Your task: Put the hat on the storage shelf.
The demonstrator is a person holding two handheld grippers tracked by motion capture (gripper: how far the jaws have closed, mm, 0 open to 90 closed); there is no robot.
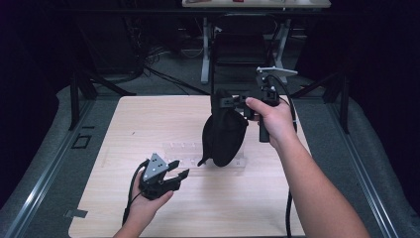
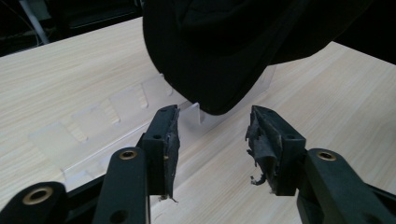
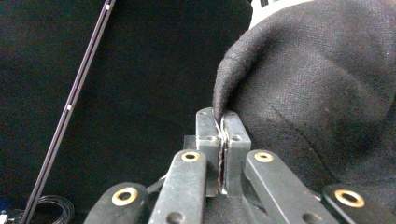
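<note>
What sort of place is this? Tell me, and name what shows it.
Probably a lab or recording studio: a pale wooden table stands among black curtains, with loose cables on the grey floor and another desk with white legs behind.

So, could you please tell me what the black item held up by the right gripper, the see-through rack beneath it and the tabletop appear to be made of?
The black cap looks like matte woven or felted fabric: a fine fuzzy weave shows, and it hangs limp from the right gripper. The clear rack seems to be glossy transparent plastic, perhaps acrylic, since the wood grain shows through it. The table looks like pale wood-grain laminate or wood.
</note>
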